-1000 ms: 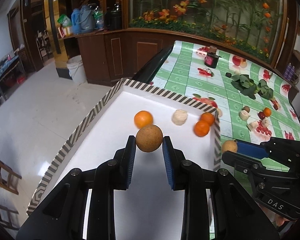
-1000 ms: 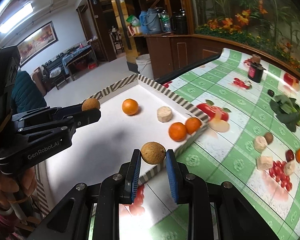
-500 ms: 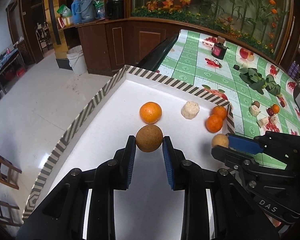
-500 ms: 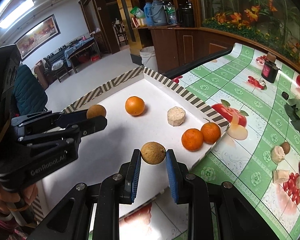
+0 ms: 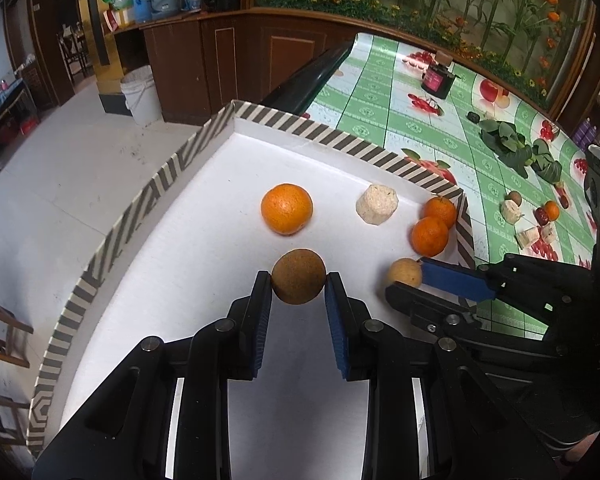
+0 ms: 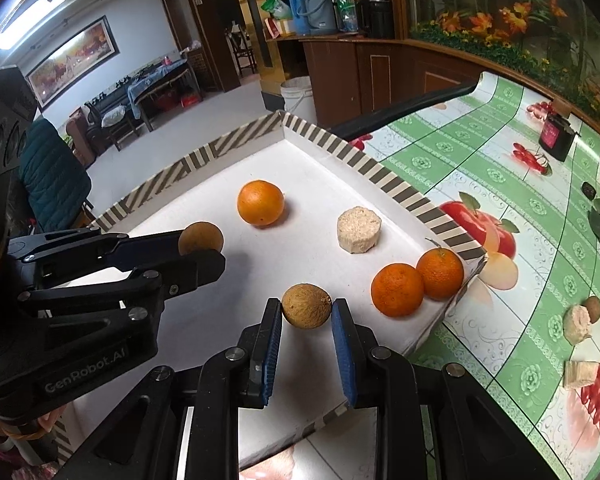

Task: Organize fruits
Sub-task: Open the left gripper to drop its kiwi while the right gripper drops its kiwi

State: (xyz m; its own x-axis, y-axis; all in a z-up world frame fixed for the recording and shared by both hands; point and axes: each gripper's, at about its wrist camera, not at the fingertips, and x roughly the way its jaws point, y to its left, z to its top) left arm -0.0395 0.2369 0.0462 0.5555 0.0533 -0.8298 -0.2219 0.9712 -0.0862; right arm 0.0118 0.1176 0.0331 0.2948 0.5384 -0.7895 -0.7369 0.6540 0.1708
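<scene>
L gripper (image 5: 298,280) is clenched on a round, rough brown fruit (image 5: 298,276), pinched at its widest part between the blue pads. That hold keeps a ball-shaped thing from rolling out. R gripper (image 6: 306,306) likewise grasps a paler tan round fruit (image 6: 307,305), w/ a small stem nub on one side. Both hang over the floor of the white shallow tray with the striped rim (image 5: 188,152), near its front half; whether either fruit touches the floor yet I can't tell, prob. not.

Already in the tray: a big orange (image 5: 287,208) mid-floor, a pale beige chunk w/ cut faces (image 5: 377,204), and two small tangerines (image 5: 430,236) touching each other in the corner by the green fruit-print tablecloth (image 5: 416,120). More bits lie well apart on the cloth, so sorting looks part done. Next likely: set both down in bare spots, gently, since round fruit rolls.
</scene>
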